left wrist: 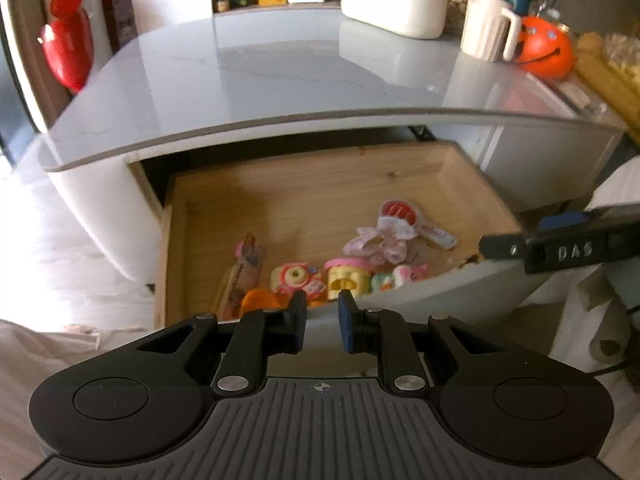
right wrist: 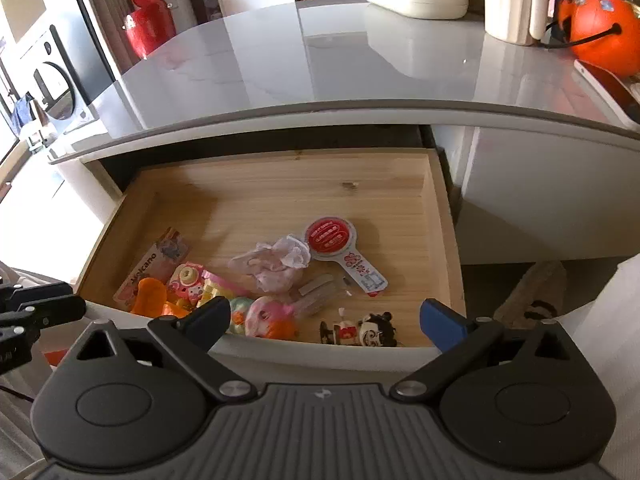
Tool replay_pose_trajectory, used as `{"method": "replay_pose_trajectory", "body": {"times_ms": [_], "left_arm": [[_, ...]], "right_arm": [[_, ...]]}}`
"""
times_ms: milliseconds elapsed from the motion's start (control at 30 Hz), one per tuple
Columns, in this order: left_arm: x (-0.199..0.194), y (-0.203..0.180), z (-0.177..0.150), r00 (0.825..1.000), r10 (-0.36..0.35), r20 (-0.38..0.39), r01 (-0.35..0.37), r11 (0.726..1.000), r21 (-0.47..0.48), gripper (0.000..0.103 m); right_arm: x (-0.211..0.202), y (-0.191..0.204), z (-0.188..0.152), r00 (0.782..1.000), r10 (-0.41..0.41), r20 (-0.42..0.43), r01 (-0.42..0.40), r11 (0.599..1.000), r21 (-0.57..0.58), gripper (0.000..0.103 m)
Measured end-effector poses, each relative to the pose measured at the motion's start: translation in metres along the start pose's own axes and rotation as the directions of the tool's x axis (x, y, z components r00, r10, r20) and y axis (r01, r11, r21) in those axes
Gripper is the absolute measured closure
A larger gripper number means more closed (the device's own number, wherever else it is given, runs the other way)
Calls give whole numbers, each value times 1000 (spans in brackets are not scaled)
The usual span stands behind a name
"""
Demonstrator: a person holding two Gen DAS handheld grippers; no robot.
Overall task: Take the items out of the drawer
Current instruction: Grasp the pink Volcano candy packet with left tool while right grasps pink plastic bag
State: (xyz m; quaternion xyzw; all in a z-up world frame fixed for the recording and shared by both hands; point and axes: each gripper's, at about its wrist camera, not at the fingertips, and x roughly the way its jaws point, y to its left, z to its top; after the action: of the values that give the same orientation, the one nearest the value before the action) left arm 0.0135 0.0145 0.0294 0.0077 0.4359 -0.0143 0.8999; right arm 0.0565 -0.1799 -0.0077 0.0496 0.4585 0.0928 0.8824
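Drawer (right wrist: 280, 200), open under the bench (right wrist: 360, 60): small toys (right wrist: 256, 316) heaped at near edge, light, hard, likely slippery; crumpled wrapper (right wrist: 272, 264) soft. Right tongs (right wrist: 324, 320) spread wide, empty; left tongs (left wrist: 322, 320) narrowly parted, empty. Pinch toys across bodies.

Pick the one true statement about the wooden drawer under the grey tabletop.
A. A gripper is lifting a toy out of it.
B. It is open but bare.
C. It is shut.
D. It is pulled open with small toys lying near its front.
D: the wooden drawer stands open, with small colourful toys clustered near its front edge; both grippers' jaws hold nothing.
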Motion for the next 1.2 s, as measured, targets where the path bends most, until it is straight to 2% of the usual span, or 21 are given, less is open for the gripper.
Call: {"method": "replay_pose_trajectory", "body": {"times_ms": [33,67,133,200,267,367,467,533,633,667,700,733,833,867,1000,1033,1100,1133,1167,1200], "left_arm": [[-1,5,5,1000,-11,19,11,1000,12,83],[-1,9,12,999,4,38,-6,999,46,82],[5,16,26,998,35,47,-41,991,131,83],[22,28,42,1000,16,-26,-11,978,210,82],[49,42,55,993,21,-119,7,973,231,82],[93,54,66,965,63,-256,8,964,266,83],[127,58,69,930,67,-361,49,952,303,82],[147,60,69,908,76,-413,65,946,317,82],[172,63,66,874,93,-477,76,943,323,82],[181,65,65,859,97,-503,82,943,322,79],[186,67,65,853,96,-512,85,944,319,75],[189,69,66,850,93,-518,90,944,317,75],[196,70,69,858,78,-507,111,937,331,71],[199,70,69,857,75,-510,119,934,337,65],[215,68,60,835,73,-545,150,923,353,63],[217,67,57,836,73,-544,154,920,360,62],[215,69,56,853,46,-520,164,922,351,66],[213,70,56,859,32,-511,168,926,339,67],[211,73,55,863,15,-505,174,929,325,71],[209,75,55,863,-3,-505,184,933,310,77]], "right_arm": [[2,-1,2,1000,18,-10,-18,1000,2,6],[2,-3,1,999,41,-23,-41,999,-2,10],[1,-1,8,998,53,-22,-54,997,-52,11],[-3,5,17,999,47,25,-42,986,-159,11],[-3,12,29,996,71,47,-55,956,-289,11],[7,23,45,992,124,-5,-113,883,-455,11],[26,27,57,990,120,-74,-141,834,-533,11],[38,26,64,985,123,-121,-170,823,-543,11],[56,19,73,968,146,-204,-234,825,-515,11],[62,19,74,961,154,-228,-252,827,-502,11],[67,18,75,954,160,-252,-268,830,-489,11],[73,18,76,948,163,-274,-282,832,-479,11],[91,25,78,939,146,-312,-291,821,-491,12],[97,30,77,939,128,-318,-284,809,-514,13],[127,53,72,927,80,-367,-294,763,-576,18],[137,58,71,921,66,-384,-299,753,-586,19],[154,65,67,913,35,-407,-299,736,-608,23],[161,68,65,910,19,-415,-296,730,-616,27],[168,69,64,905,10,-425,-299,726,-619,36],[174,71,63,899,6,-438,-305,726,-616,52]]}}
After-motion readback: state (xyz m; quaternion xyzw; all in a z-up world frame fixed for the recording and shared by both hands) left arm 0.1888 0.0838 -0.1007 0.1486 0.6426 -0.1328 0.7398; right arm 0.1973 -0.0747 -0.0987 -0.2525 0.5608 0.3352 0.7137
